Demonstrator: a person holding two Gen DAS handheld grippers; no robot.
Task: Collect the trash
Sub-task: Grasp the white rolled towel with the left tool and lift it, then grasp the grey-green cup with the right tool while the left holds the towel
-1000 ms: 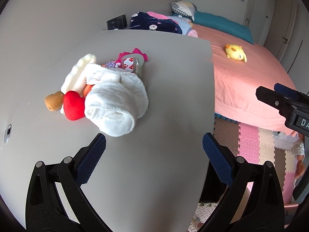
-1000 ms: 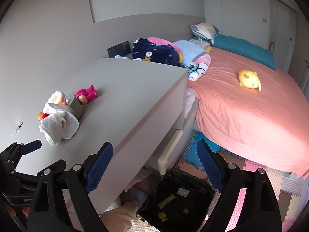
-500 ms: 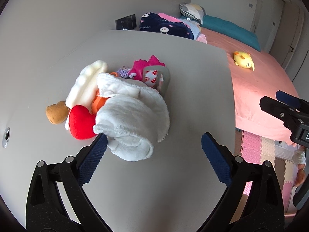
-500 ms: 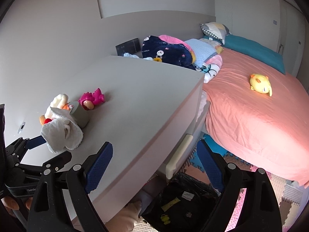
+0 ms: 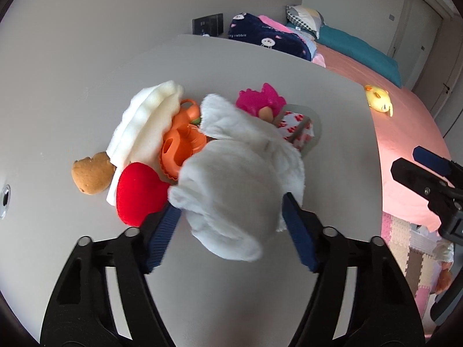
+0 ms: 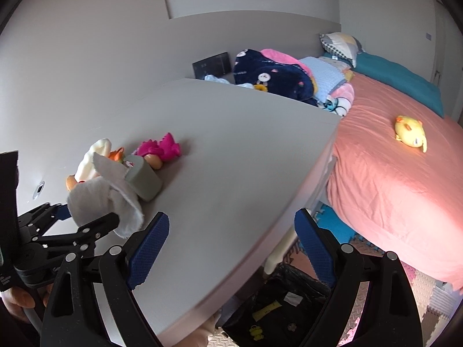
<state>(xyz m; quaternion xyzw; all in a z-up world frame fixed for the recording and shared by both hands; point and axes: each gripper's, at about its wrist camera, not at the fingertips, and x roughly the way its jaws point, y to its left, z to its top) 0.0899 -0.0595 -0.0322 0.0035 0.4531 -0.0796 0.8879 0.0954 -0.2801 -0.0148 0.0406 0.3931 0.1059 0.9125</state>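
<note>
You brought the left gripper [image 5: 231, 225] forward around the white fluffy cloth [image 5: 240, 179]; jaws were closing, not yet pinching. Right gripper [image 6: 231, 240] stayed spread, empty. Grab looked imminent.

A grey desk [image 6: 231, 159] is set against a plain pale wall [image 6: 86, 43], with a pink-sheeted bed [image 6: 405, 188] at right and foam floor mats [image 6: 439, 303] below.
</note>
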